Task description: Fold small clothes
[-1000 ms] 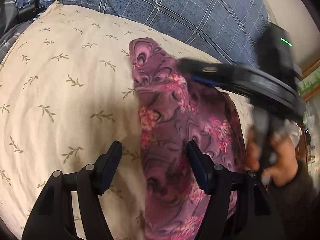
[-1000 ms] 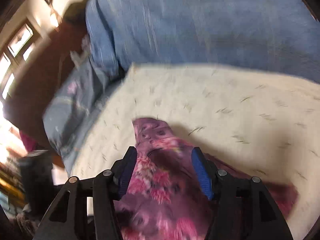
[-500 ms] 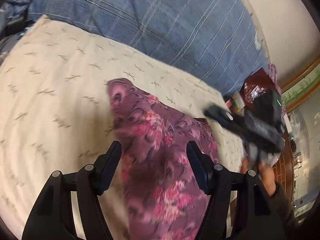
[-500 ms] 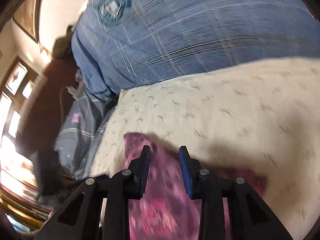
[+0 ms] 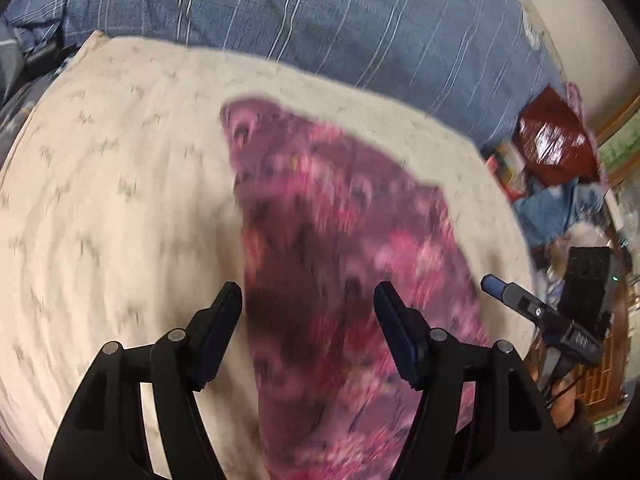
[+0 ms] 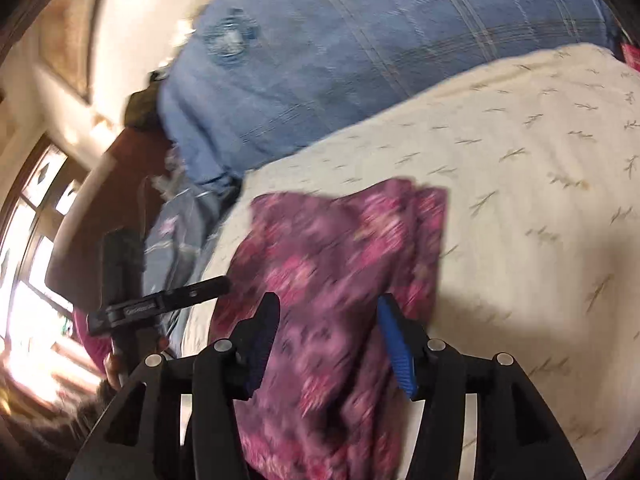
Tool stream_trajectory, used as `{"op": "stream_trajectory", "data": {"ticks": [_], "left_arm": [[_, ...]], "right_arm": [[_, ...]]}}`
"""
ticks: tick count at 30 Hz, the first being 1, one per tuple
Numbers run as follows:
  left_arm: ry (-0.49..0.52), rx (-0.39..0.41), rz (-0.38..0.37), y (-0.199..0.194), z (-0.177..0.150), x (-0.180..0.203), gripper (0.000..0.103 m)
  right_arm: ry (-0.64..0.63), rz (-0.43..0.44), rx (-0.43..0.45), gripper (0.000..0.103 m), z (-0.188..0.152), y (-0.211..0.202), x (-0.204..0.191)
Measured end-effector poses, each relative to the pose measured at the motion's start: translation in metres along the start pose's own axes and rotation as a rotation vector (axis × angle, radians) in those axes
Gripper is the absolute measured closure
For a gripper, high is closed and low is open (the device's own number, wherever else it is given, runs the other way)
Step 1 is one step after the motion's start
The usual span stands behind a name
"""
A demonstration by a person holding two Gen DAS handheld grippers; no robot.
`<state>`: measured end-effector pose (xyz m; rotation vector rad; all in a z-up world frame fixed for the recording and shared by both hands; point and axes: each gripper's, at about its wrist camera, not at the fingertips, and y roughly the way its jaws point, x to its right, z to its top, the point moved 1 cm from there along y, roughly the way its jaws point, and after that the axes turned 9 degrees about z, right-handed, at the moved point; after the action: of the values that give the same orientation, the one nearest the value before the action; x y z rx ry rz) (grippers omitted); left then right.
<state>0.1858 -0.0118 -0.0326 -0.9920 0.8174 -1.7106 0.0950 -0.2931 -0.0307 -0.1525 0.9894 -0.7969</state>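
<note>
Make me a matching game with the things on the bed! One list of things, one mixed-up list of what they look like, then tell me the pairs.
Things:
1. small garment
2. cover under the garment
3. big blanket behind it
4. bag at the far right

Looks:
A. blue with pale stripes
B. shiny dark red
C. purple with pink flowers
D. cream with little leaf sprigs

Pairs: 1-C, 2-D, 3-A, 4-B.

Bonus: the left gripper and the right gripper both hang open over the garment, their fingers holding nothing.
</note>
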Motion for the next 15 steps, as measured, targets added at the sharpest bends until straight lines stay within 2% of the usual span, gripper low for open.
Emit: {"op": "stream_trajectory", "data": {"ticks": [2, 3, 5, 8, 11, 12, 13, 14, 15], "left_arm": [[0.028, -0.059, 0.046, 0.019, -0.014, 0.000, 0.035], [0.031, -0.038, 0.057, 0.013, -0.017, 0.002, 0.034], [0.038, -0.030, 0.069, -0.005, -0.021, 0.005, 0.035], [0.067, 0.022, 0.036, -0.030, -0.028, 0.007, 0.035], [0.120, 0.031, 0.087, -0.031, -0.045, 0.015, 0.031], [0.125, 0.007, 0.101, -0.022, -0.050, 0.016, 0.031], [0.121, -0.031, 0.109, -0.009, -0.055, 0.018, 0.029], [0.093, -0.047, 0.099, 0.000, -0.061, 0.014, 0.025], [0.053, -0.027, 0.091, 0.000, -0.064, 0.008, 0.019]], "right_arm": [[-0.020, -0.090, -0.112, 0.055, -0.023, 0.025, 0.004], [-0.046, -0.124, -0.128, 0.056, -0.030, 0.030, 0.004], [-0.087, -0.149, -0.091, 0.055, -0.032, 0.019, -0.010], [-0.176, -0.150, -0.037, 0.055, -0.038, -0.002, -0.037], [-0.247, -0.264, -0.080, 0.055, -0.051, -0.003, -0.043], [-0.249, -0.336, -0.125, 0.050, -0.058, 0.005, -0.035], [-0.229, -0.364, -0.161, 0.044, -0.058, 0.015, -0.027], [-0.191, -0.351, -0.167, 0.034, -0.062, 0.016, -0.020], [-0.153, -0.328, -0.150, 0.032, -0.060, 0.018, -0.020]]}}
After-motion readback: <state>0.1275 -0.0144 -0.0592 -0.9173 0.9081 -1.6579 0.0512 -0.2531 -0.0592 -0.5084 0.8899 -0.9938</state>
